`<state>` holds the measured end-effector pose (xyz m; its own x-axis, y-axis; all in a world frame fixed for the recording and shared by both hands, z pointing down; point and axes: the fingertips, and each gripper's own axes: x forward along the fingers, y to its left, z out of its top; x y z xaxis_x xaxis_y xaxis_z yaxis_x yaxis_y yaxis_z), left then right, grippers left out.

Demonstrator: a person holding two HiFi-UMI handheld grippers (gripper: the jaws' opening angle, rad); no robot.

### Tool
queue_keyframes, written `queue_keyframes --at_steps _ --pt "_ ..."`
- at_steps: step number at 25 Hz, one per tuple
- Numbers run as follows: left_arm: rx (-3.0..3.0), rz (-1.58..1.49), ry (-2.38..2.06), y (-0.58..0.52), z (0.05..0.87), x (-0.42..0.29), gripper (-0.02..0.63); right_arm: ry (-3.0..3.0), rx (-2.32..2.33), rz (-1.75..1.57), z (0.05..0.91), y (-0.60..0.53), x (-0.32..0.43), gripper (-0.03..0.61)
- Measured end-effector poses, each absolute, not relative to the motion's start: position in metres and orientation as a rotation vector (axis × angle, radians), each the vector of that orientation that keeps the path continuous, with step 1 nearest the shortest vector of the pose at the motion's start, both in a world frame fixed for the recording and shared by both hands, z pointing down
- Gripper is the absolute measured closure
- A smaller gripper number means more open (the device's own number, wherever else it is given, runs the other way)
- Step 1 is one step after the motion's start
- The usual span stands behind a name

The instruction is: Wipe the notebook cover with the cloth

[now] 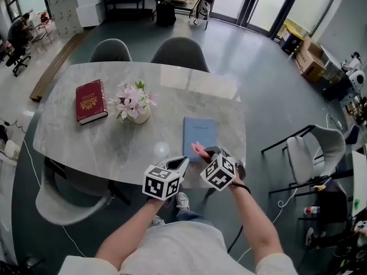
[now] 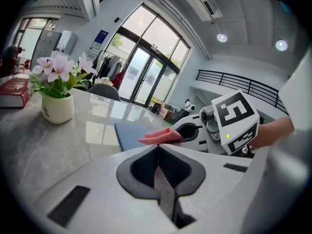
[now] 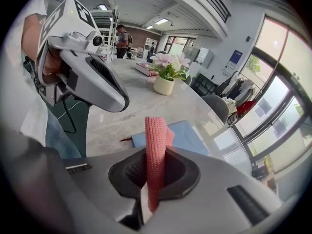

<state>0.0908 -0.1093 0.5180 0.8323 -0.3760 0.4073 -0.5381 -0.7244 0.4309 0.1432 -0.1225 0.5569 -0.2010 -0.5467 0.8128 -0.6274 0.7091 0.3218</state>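
Observation:
A blue notebook (image 1: 199, 135) lies flat near the front edge of the marble table (image 1: 69, 136). My right gripper (image 1: 207, 152) hovers at the notebook's near end, shut on a pink knitted cloth (image 1: 199, 150). In the right gripper view the cloth (image 3: 156, 145) stands up between the jaws, above the notebook (image 3: 190, 134). My left gripper (image 1: 184, 161) is just left of it over the table edge, jaws shut with nothing between them. The left gripper view shows the notebook (image 2: 130, 133), the cloth (image 2: 161, 136) and the right gripper (image 2: 194, 129) ahead.
A red book (image 1: 90, 101) lies at the table's left. A white vase of pink flowers (image 1: 135, 105) stands in the middle, left of the notebook. Grey chairs (image 1: 179, 51) stand at the far side, another chair (image 1: 318, 148) at the right.

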Motion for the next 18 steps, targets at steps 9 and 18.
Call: queue_keyframes --at_steps 9,18 --pt "2.469 0.398 -0.727 -0.133 0.516 0.115 0.606 -1.874 0.909 0.049 0.549 -0.16 0.179 0.565" --pt "2.437 0.412 -0.778 -0.148 0.522 0.128 0.606 -1.881 0.886 0.026 0.558 -0.198 0.206 0.564"
